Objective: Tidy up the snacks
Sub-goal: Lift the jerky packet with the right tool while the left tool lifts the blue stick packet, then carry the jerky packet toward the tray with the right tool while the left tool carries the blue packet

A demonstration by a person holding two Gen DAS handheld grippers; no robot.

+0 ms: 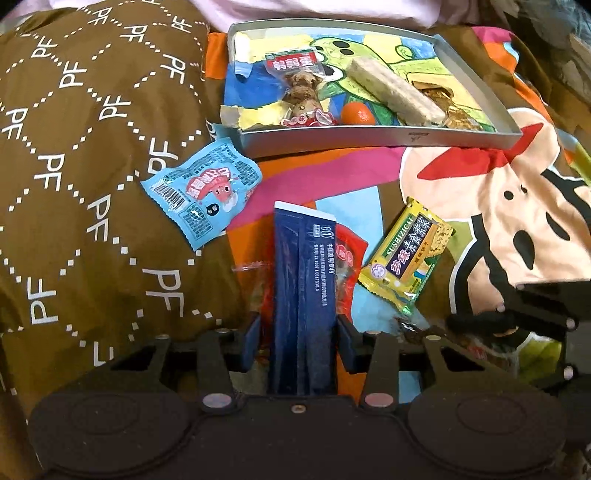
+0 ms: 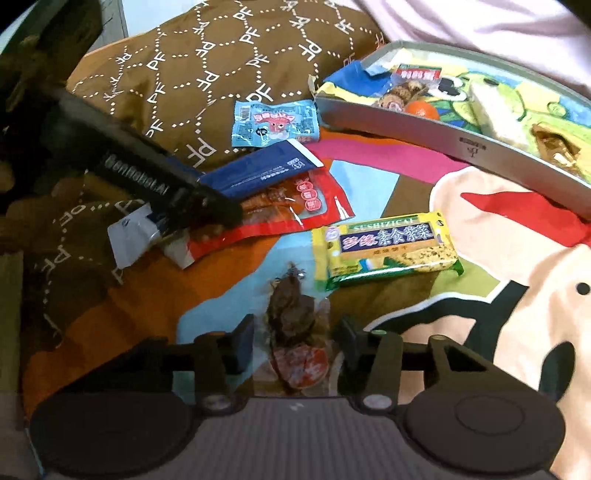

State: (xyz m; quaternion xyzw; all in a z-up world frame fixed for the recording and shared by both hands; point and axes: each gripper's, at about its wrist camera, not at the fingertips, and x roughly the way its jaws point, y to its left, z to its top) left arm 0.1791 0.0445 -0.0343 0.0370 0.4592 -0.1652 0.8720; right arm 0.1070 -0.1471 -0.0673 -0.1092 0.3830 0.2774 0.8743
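My left gripper is shut on a long dark blue sachet that lies over a red packet on the bedspread. In the right wrist view, my right gripper is shut on a clear packet of dark brown snack with a red label; its pads meet the wrapper's edges. A yellow-green cracker pack lies just beyond it. Near the pillow rests a light blue packet. Farther back, the grey tray holds a red-labelled packet of brown balls, an orange and a beige bar.
A brown patterned pillow rises on the left. The tray has a colourful drawing as its lining and a gold wrapper at its right end. Pink fabric lies behind the tray. The cartoon bedspread spreads to the right.
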